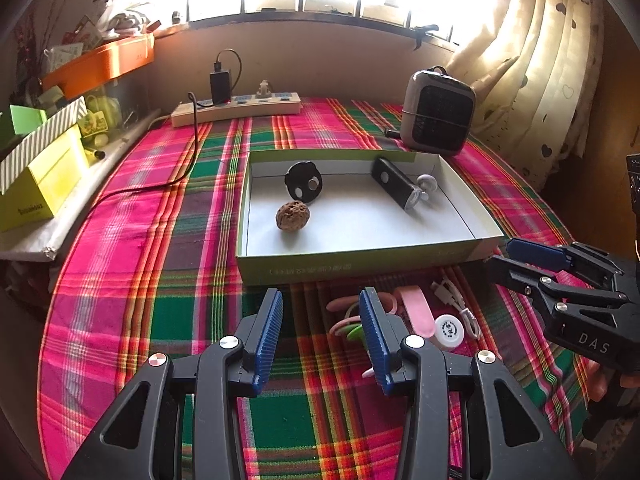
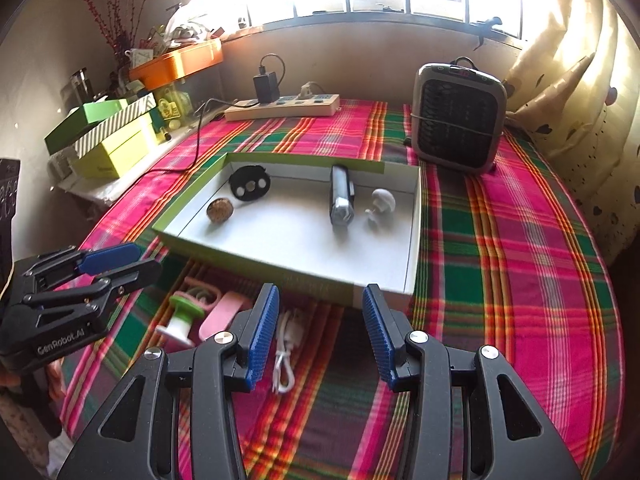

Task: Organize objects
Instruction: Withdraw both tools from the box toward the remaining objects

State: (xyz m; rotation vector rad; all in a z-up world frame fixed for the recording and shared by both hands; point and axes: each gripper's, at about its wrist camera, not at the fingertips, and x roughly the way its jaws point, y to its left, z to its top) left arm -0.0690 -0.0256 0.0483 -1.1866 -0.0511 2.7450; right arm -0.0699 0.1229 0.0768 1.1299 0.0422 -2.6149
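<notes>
Blue pads of the left hand-held gripper [image 1: 320, 336] sit closest, jaws partly open w/ nothing between them, just plaid cloth [image 1: 152, 248] below. Right hand-held gripper [image 2: 320, 332] is the same: partly open, empty, hovering over the cloth.

Loose stuff not yet sorted lies on the desk just in front of the box [image 1: 360, 266]: white cable [image 2: 286, 344], pink strip [image 2: 222, 314], green/white spool [image 2: 182, 318], pink rings [image 1: 348, 308], white round tin [image 1: 449, 332]. Probably dumped there so both grippers reach them w/o crossing.

Box already holds a walnut [image 1: 293, 216], black disc [image 1: 303, 182] leaning on the back wall, black torch [image 1: 394, 186] and a white hook thing [image 2: 380, 202], spread apart, so room is left near the front.

Cable lies just beside the right gripper's left pad, so likely its next pick. Heater [image 2: 458, 116] and power strip [image 2: 282, 105] stand behind the box, out of the way.
</notes>
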